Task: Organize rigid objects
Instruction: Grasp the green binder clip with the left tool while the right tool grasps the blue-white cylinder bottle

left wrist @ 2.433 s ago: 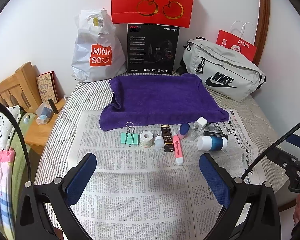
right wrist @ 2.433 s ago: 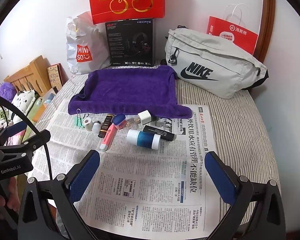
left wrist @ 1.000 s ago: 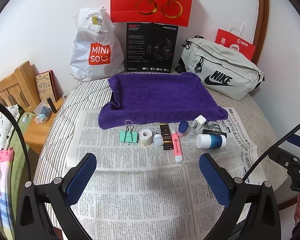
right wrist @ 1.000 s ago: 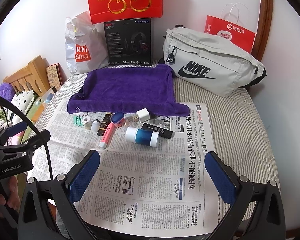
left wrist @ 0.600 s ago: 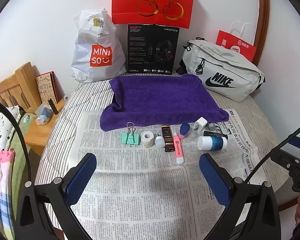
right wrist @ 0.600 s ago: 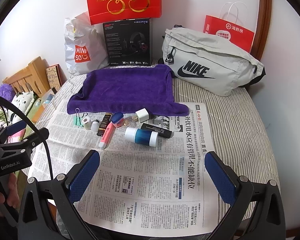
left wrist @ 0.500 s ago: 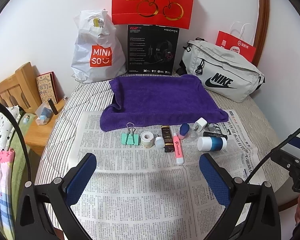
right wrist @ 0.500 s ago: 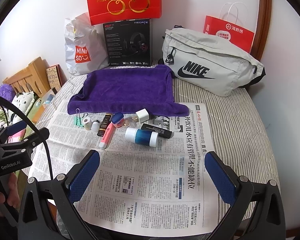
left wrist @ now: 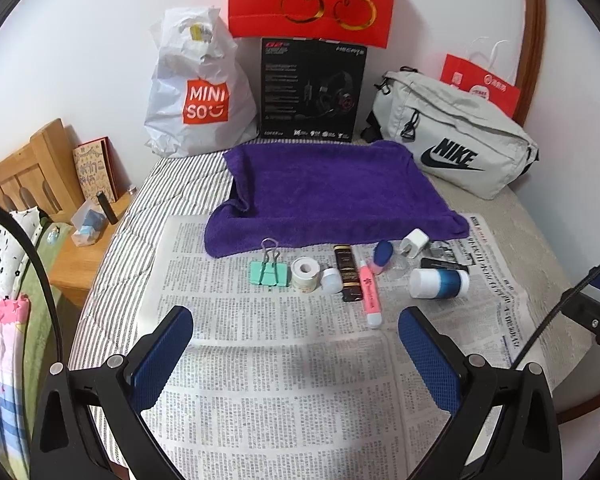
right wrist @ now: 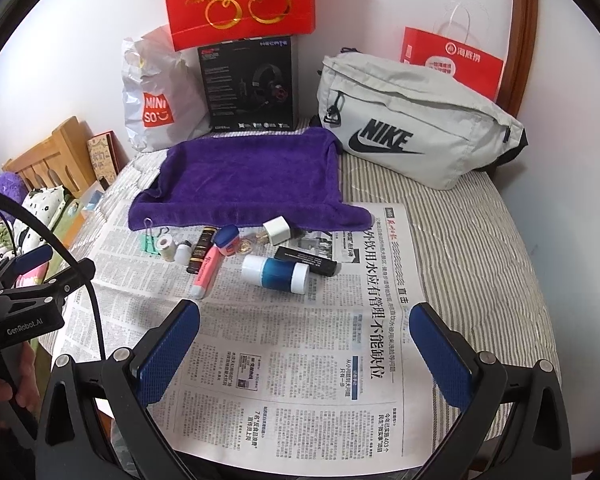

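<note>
On a newspaper (left wrist: 284, 380) spread over a striped bedcover, a row of small hard items lies just in front of a purple towel (left wrist: 328, 188), likely the spot where they are to be sorted. From the left: a mint binder clip (left wrist: 270, 272), a roll of white tape (left wrist: 305, 273), a small white jar (left wrist: 330, 279), a dark flat tube (left wrist: 349, 272), a pink highlighter (left wrist: 369, 294), a white charger plug (left wrist: 414, 242) and a smooth blue-and-white bottle (right wrist: 276, 273) on its side. The left gripper (left wrist: 296, 348) and right gripper (right wrist: 304, 344) hover short of the row, both spread wide and empty, their blue pads ridged for grip. Nothing appears sorted yet.
</note>
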Available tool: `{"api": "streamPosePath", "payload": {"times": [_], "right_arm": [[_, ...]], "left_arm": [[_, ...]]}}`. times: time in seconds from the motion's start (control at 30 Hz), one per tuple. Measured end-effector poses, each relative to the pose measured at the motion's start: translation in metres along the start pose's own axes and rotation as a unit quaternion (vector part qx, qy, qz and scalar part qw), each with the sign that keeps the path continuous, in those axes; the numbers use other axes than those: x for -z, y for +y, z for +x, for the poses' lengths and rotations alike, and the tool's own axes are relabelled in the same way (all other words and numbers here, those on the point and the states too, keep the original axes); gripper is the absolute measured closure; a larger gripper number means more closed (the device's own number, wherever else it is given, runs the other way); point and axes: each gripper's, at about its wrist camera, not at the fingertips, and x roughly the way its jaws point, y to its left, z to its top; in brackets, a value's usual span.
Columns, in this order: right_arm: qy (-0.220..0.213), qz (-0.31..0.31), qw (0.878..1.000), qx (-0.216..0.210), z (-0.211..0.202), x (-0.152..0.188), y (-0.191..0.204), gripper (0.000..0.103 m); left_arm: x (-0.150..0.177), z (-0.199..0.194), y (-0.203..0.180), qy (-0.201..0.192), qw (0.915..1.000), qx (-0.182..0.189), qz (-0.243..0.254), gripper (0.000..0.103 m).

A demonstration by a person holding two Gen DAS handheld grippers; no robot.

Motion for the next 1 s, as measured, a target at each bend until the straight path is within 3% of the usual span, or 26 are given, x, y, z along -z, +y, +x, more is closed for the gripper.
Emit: {"api": "streamPosePath", "payload": {"times": [0.4, 0.67, 1.0], "right_arm": [[0.03, -0.004, 1.0, -0.004, 0.041, 0.001, -0.003, 0.0], [0.055, 0.011, 0.998, -0.015, 0.07, -0.001, -0.009, 0.0], [0.089, 0.01, 0.996, 0.005, 0.103, -0.005, -0.013, 0.0]], "left_arm": [[0.002, 0.07, 0.028, 0.042, 0.9985, -0.035, -0.01, 0.0], [0.001, 0.12, 0.045, 0.076, 0.9966, -0.028, -0.016, 0.0], [-0.008, 0.157, 0.048, 0.084, 0.9963, -0.017, 0.005, 0.0]]}}
